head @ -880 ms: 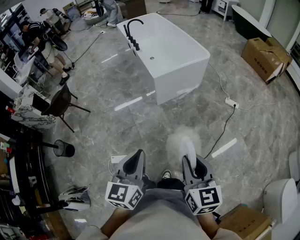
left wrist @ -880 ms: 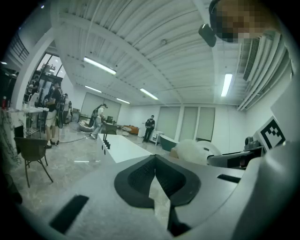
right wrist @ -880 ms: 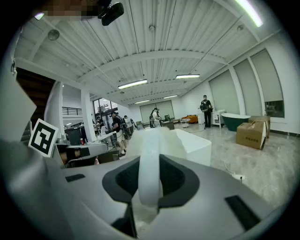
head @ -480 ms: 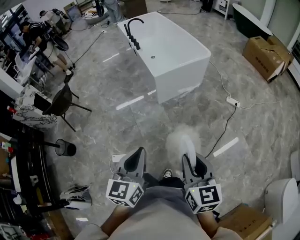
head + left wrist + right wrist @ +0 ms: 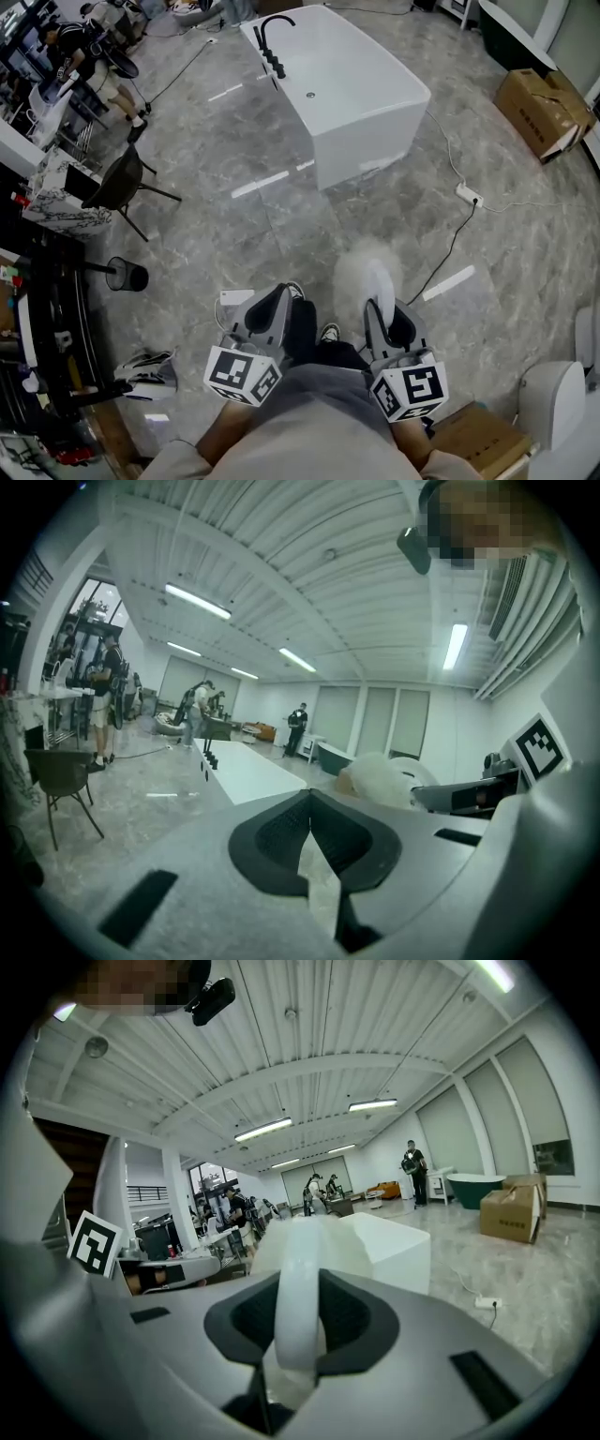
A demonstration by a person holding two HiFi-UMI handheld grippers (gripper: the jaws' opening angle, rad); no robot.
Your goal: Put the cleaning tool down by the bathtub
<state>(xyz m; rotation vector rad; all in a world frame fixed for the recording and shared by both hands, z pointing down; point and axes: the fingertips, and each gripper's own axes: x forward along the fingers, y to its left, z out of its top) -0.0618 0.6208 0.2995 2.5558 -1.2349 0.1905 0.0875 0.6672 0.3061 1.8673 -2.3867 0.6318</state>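
Observation:
A white freestanding bathtub (image 5: pixel 349 86) with a black faucet (image 5: pixel 271 41) stands on the grey marble floor, well ahead of me. My right gripper (image 5: pixel 380 315) is shut on the white handle of the cleaning tool (image 5: pixel 367 274), whose fluffy white head sticks out forward over the floor. In the right gripper view the handle (image 5: pixel 298 1290) sits upright between the pads, with the bathtub (image 5: pixel 396 1249) beyond. My left gripper (image 5: pixel 273 314) is held level beside it, shut with nothing in it. In the left gripper view its pads (image 5: pixel 309 829) meet at the tip, with the tool's head (image 5: pixel 379 780) to the right.
A power strip (image 5: pixel 466 194) with its cable lies right of the tub. Cardboard boxes (image 5: pixel 548 108) stand at the far right, a toilet (image 5: pixel 551 396) at the near right. A dark chair (image 5: pixel 120 184), a black bin (image 5: pixel 126 275) and people are at the left.
The view has moved a little forward, so the bathtub sits higher in the picture. One of my feet has stepped ahead under the left gripper. Both grippers keep their hold and height.

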